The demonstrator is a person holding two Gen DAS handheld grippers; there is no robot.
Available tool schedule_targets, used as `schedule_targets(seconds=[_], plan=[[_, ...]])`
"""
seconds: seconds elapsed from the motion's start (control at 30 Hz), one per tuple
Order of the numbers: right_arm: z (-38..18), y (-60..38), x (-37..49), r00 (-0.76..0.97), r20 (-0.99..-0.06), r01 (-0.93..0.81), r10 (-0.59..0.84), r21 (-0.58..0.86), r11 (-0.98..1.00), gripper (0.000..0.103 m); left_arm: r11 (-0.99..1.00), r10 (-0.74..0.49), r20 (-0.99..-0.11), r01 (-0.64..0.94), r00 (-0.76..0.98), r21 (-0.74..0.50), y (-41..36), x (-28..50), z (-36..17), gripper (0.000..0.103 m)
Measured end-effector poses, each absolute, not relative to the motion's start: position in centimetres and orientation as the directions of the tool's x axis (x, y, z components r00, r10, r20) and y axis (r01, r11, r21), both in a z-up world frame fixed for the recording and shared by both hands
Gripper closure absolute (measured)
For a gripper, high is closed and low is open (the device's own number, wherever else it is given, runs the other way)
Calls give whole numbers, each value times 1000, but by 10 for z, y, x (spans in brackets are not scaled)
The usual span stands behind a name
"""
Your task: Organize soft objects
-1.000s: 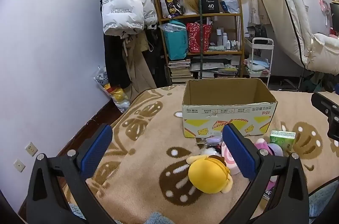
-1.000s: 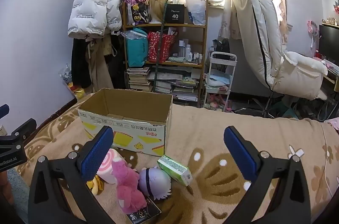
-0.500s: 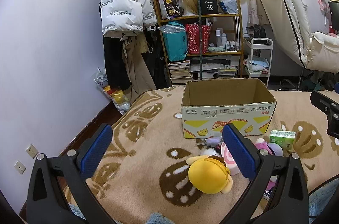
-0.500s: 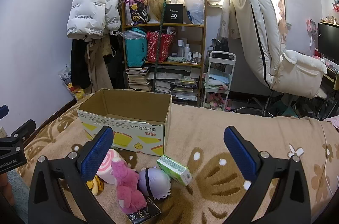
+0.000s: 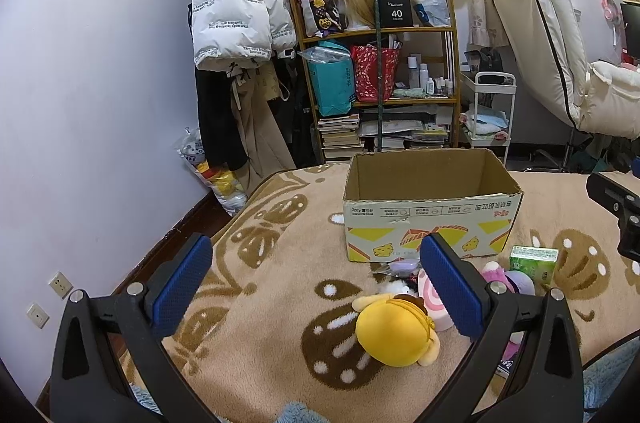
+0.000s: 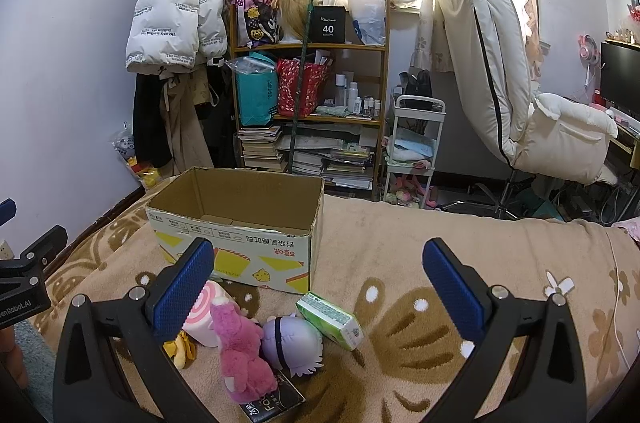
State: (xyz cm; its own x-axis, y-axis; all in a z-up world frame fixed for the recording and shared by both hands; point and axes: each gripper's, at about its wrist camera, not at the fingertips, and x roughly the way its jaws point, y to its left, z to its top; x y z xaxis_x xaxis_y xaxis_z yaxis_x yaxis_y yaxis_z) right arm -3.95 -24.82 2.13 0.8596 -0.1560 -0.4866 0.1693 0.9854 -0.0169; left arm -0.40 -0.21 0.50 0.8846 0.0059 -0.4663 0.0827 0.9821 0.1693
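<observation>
An open cardboard box [image 5: 432, 215] stands on the patterned blanket; it also shows in the right wrist view [image 6: 240, 235]. In front of it lie a yellow plush [image 5: 394, 329], a pink swirl roll plush [image 6: 200, 315], a pink bear plush [image 6: 240, 355], a purple-haired doll head [image 6: 292, 343] and a green tissue pack [image 6: 330, 319]. My left gripper [image 5: 316, 287] is open and empty, low over the blanket left of the yellow plush. My right gripper [image 6: 316, 287] is open and empty, above the tissue pack.
A cluttered shelf [image 5: 380, 71] and a hanging white puffer jacket [image 5: 236, 7] stand behind the bed. A white reclining chair [image 6: 520, 95] and a small white cart [image 6: 416, 143] are at the right. A black packet [image 6: 272, 403] lies under the toys.
Both grippers have shifted only slightly; both remain open and empty. The toys and box have not moved.
</observation>
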Motion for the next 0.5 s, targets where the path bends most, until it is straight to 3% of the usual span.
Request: schedule_targets(seconds=[0.5], plan=[[22, -250, -39, 859, -489, 169, -155, -14, 985, 0, 982, 11, -464, 78, 886, 172, -5, -4, 3, 1]])
